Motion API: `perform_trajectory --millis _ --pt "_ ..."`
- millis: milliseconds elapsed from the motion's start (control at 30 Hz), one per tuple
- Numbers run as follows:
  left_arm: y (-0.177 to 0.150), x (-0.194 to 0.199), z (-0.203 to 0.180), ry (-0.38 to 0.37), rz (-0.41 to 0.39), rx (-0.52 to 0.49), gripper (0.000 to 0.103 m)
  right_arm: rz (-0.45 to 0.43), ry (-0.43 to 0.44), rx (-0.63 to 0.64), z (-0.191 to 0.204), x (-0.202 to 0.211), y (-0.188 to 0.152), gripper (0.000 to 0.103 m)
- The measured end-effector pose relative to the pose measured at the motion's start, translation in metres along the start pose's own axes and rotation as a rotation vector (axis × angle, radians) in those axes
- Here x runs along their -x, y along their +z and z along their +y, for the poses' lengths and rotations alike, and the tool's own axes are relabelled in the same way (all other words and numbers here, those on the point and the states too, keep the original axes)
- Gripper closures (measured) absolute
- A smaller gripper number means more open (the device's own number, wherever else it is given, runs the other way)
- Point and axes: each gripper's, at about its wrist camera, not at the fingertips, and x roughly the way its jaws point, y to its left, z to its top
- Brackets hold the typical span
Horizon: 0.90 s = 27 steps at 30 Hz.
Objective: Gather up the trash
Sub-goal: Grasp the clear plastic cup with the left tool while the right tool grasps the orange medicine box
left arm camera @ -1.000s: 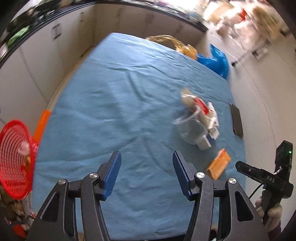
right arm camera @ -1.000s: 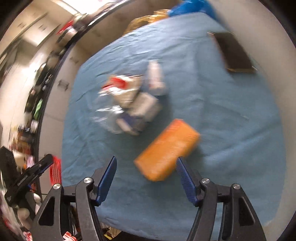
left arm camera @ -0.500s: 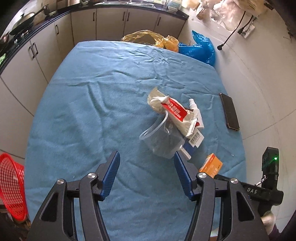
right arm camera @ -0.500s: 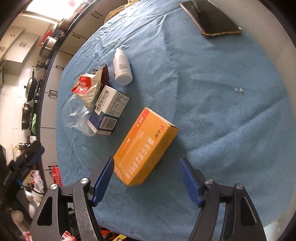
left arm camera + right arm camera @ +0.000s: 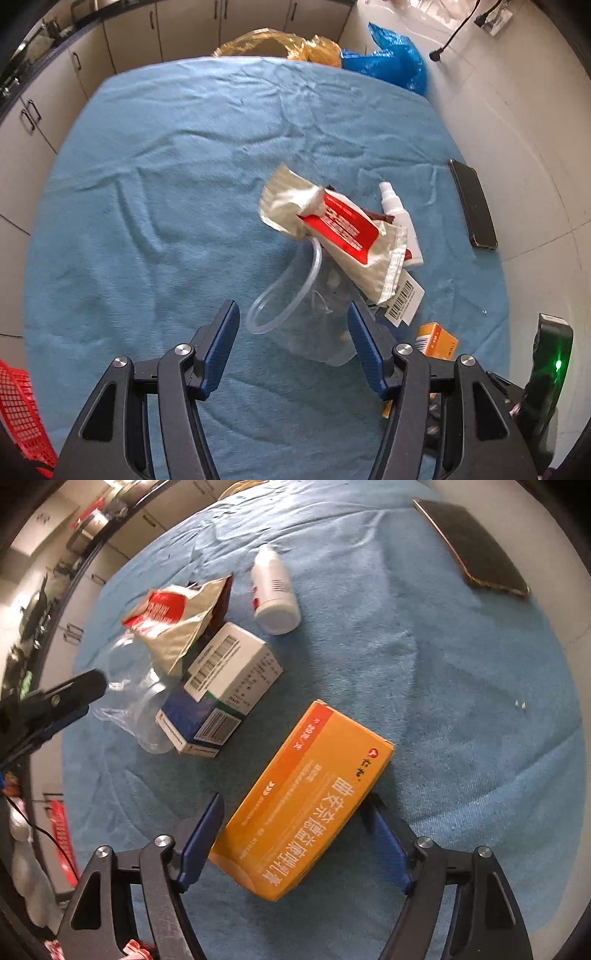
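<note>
Straddling the orange box (image 5: 306, 805) on the blue cloth (image 5: 443, 701), my right gripper (image 5: 295, 845) holds its fingers spread to clamp it; my left gripper (image 5: 291, 347), likewise spread, brackets the clear cup (image 5: 306, 317) beside the pile.

left gripper (image 5: 291, 334): lower centre of its view, jaws spread wide, nothing clamped | right gripper (image 5: 295, 834): lower centre, jaws spread wide, nothing clamped

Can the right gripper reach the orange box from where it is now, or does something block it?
Probably yes. The right gripper is open with the orange box already lying between its fingers on the blue cloth. Nothing sits on the box; the white-and-blue box lies apart.
</note>
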Motion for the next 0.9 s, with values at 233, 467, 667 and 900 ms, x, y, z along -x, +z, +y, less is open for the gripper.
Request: perform_trajectory --millis 233,467,667,900 --pt "-0.015 -0.011 0.005 -0.034 0.058 0.046 0.099 -0.002 -0.08 0.049 0.012 -0.001 0.0 0.031" --pt "-0.04 0.016 0.028 -0.071 0.018 0.133 0.099 -0.009 -0.033 0.009 -0.003 0.008 -0.003 0.048" --pt "-0.061 0.048 0.054 -0.077 -0.026 0.193 0.099 -0.021 -0.012 -0.014 -0.015 0.025 -0.013 0.051" --pt "-0.092 0.071 0.083 -0.061 -0.056 0.252 0.099 -0.029 0.055 0.04 -0.008 0.043 -0.023 0.051"
